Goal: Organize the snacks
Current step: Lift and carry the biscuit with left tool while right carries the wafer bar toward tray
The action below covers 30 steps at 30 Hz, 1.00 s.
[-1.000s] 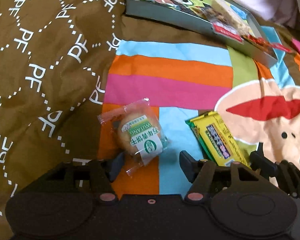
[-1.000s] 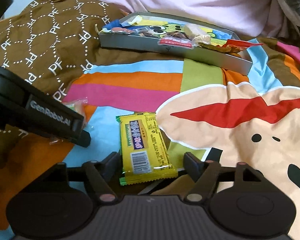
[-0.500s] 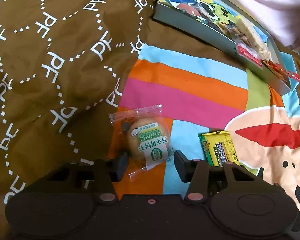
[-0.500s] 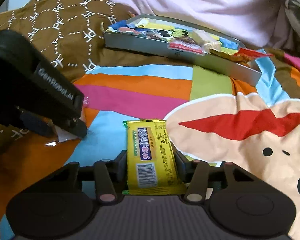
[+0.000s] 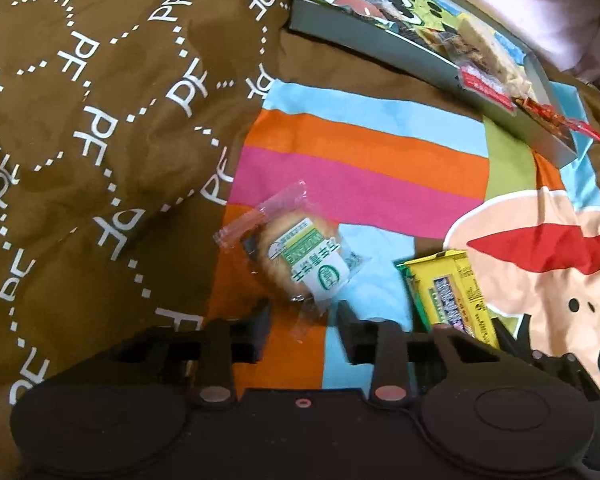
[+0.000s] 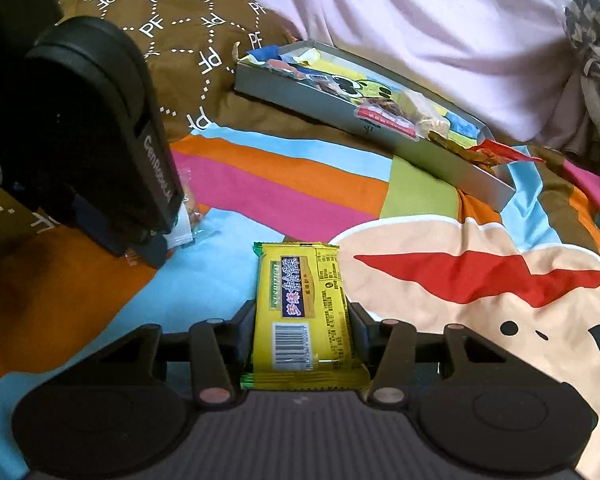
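Observation:
A clear-wrapped round biscuit with a green and white label (image 5: 304, 264) lies on the striped bedcover. My left gripper (image 5: 304, 316) is open, its fingers either side of the wrapper's near end. My right gripper (image 6: 302, 320) is shut on a yellow snack packet (image 6: 304, 304), which also shows in the left wrist view (image 5: 450, 292). A grey tray (image 6: 380, 136) holding several snacks lies at the far side, also in the left wrist view (image 5: 380, 44).
The bedcover is brown with white letters (image 5: 100, 120) on the left and striped with a cartoon face (image 6: 480, 280) on the right. A pink sheet (image 6: 420, 20) lies behind the tray. The left gripper body (image 6: 100, 140) stands at the left of the right wrist view.
My right gripper closed on the yellow packet. My left gripper's jaws narrowed around the biscuit wrapper and the view shifted left.

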Motion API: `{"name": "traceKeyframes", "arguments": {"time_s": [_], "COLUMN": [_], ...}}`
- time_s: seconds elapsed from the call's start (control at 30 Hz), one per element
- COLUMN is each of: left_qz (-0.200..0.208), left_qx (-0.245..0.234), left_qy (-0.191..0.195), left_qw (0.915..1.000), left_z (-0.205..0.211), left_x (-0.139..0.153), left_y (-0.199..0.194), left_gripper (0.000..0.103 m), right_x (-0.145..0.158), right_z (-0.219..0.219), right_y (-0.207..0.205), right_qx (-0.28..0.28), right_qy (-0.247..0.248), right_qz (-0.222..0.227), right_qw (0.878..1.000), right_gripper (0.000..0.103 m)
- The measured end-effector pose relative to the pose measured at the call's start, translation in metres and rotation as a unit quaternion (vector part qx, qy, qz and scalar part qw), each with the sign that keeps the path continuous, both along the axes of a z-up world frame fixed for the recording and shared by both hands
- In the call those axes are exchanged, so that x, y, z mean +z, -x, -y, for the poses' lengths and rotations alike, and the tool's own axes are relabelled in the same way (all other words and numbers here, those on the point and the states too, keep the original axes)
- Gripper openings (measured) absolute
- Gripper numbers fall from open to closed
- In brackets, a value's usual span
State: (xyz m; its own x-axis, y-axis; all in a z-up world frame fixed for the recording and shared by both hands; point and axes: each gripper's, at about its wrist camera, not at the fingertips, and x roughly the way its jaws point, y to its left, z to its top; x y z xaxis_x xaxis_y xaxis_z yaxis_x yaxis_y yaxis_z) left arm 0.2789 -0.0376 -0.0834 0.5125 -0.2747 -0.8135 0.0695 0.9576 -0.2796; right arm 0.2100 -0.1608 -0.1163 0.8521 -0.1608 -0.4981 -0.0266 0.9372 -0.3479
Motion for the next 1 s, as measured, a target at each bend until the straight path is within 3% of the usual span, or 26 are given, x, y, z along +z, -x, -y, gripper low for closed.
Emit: {"name": "traceKeyframes", "arguments": {"time_s": [0.03,0.2,0.37,0.5,0.6,0.7,0.8,0.83,0.93,1.0], "left_qz": [0.002,-0.002,-0.029,-0.026,-0.012,-0.006,-0.013,-0.018,-0.023,-0.016], "left_qx": [0.0,0.007,0.025,0.028,0.024,0.039,0.064,0.069,0.065,0.05], "left_qy": [0.003,0.025,0.083,0.073,0.058,0.083,0.111,0.112,0.071,0.045], "left_qw": [1.0,0.9997,0.9958,0.9966,0.9979,0.9957,0.9917,0.9912,0.9951,0.9976], "left_z": [0.0,-0.012,-0.032,-0.027,-0.017,-0.016,-0.02,-0.02,-0.014,-0.008], "left_x": [0.0,0.002,0.0,-0.002,0.0,-0.002,-0.006,-0.007,-0.006,-0.005], "left_y": [0.0,-0.011,-0.02,-0.02,-0.022,-0.031,-0.039,-0.041,-0.043,-0.039], "left_gripper": [0.059,0.071,0.072,0.072,0.079,0.081,0.079,0.075,0.058,0.056], "right_x": [0.0,-0.001,0.0,0.002,0.004,0.004,0.004,0.004,0.004,0.003], "right_z": [0.001,0.0,0.005,0.014,0.022,0.023,0.021,0.021,0.02,0.019], "right_y": [0.0,-0.002,-0.007,-0.009,-0.011,-0.011,-0.012,-0.012,-0.014,-0.016], "right_qx": [0.0,-0.004,-0.009,-0.017,-0.026,-0.028,-0.027,-0.027,-0.029,-0.03], "right_qy": [-0.001,-0.002,-0.023,-0.061,-0.097,-0.105,-0.104,-0.104,-0.1,-0.098], "right_qz": [0.0,0.001,-0.003,-0.011,-0.018,-0.019,-0.02,-0.02,-0.023,-0.025], "right_qw": [1.0,1.0,1.0,0.998,0.995,0.994,0.994,0.994,0.994,0.994], "right_gripper": [0.053,0.054,0.054,0.056,0.056,0.057,0.058,0.058,0.058,0.058]}}
